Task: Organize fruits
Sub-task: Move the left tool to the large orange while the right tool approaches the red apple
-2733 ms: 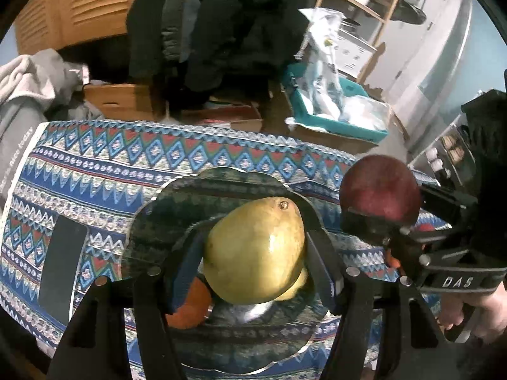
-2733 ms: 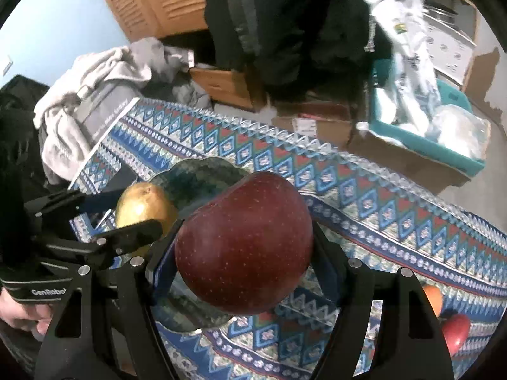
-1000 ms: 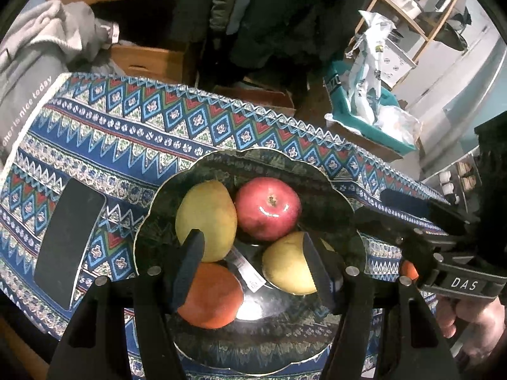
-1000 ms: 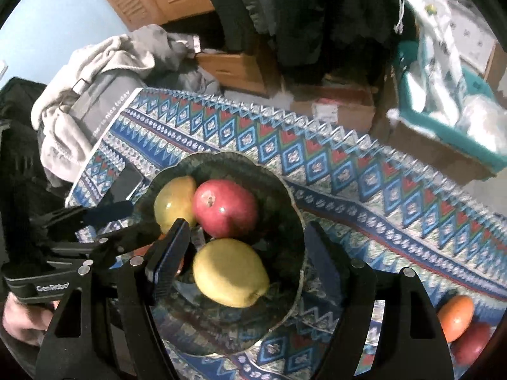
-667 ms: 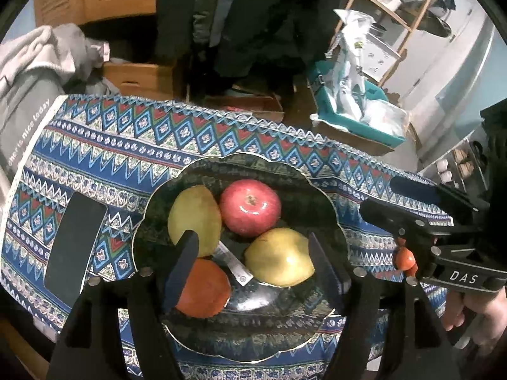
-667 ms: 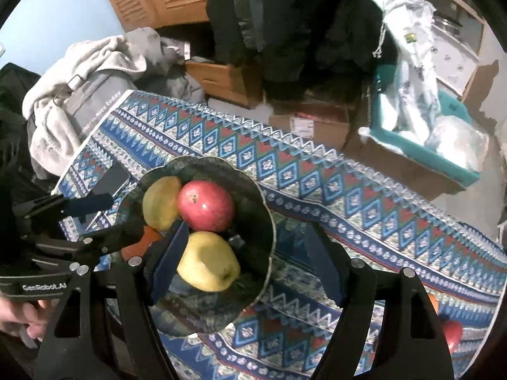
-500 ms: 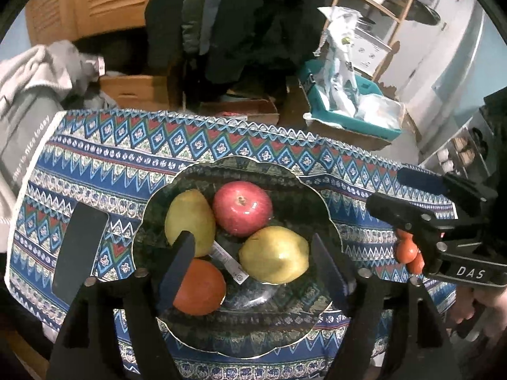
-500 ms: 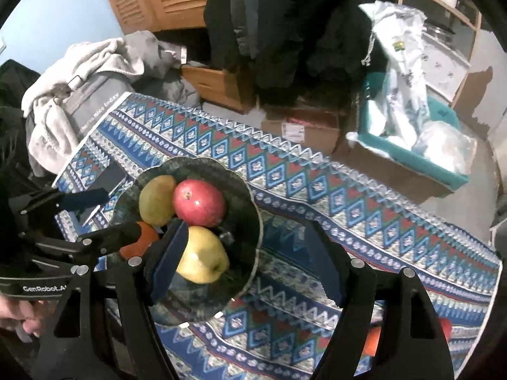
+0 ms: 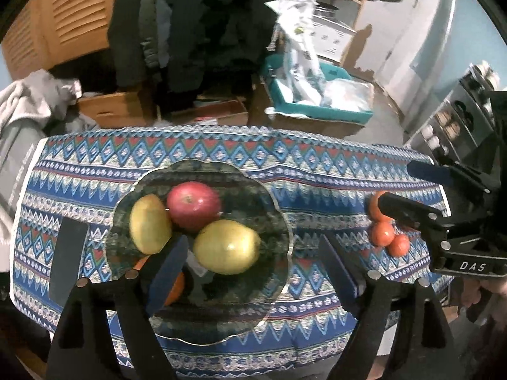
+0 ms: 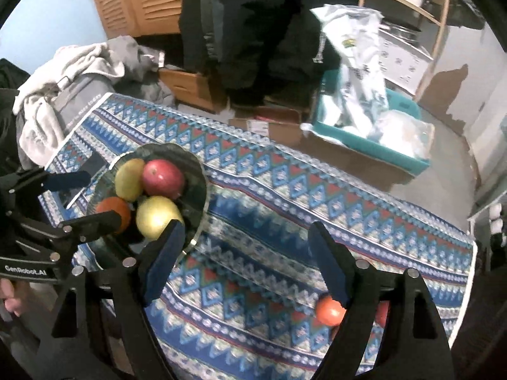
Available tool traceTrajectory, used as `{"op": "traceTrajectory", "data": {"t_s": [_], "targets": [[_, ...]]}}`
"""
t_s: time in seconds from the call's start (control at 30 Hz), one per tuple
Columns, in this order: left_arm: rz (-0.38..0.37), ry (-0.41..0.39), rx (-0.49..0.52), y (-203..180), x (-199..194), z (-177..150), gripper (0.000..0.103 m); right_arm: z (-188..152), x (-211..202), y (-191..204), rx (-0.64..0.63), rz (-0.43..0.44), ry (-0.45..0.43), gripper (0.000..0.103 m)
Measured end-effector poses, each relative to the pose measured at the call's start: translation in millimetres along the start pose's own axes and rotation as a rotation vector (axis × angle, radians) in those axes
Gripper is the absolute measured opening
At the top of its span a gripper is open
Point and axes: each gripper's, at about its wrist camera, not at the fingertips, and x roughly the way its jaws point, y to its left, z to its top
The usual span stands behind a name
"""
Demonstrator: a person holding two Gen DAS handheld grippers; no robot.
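A dark glass bowl [image 9: 275, 221] on the patterned tablecloth holds a red apple [image 9: 193, 204], a yellow pear [image 9: 226, 247], a second pear [image 9: 149, 223] and an orange [image 9: 176, 286]. The bowl also shows in the right wrist view [image 10: 199, 190]. Small red-orange fruits [image 9: 388, 237] lie on the cloth at the right, also seen in the right wrist view [image 10: 329, 312]. My left gripper [image 9: 253, 269] is open and empty above the bowl's near side. My right gripper [image 10: 245, 259] is open and empty above bare cloth between bowl and small fruits.
A black phone [image 9: 68, 256] lies on the cloth left of the bowl. Beyond the table are cardboard boxes [image 9: 111, 110], a teal bin with bags [image 9: 317, 101], grey clothes [image 10: 63, 72] and a shelf [image 10: 412, 9].
Both grippers let go of their fruit, the pear and red apple now lying in the bowl. Both have drawn back and up; the right one has swung right toward the small fruits.
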Motion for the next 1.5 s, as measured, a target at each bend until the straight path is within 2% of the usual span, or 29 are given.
{"op": "traceTrajectory", "data": {"t_s": [0.4,0.63,1.23,1.5], "targets": [[-0.037,0.004,0.110,-59,-7,-4,0.086,-31,-35,-39,0.051,-0.025,-0.010,0.083],[-0.049,0.024,0.159,-90,-2,-4,0.086,-48,-52,-66,0.064,-0.084,-0.018,0.085],[-0.073,0.076,0.283,-166,27,-1,0.086,-99,-72,-161,0.217,-0.140,-0.004,0.086],[-0.094,0.132,0.299,-190,60,-1,0.086,-122,-67,-195,0.278,-0.155,0.019,0.086]]}}
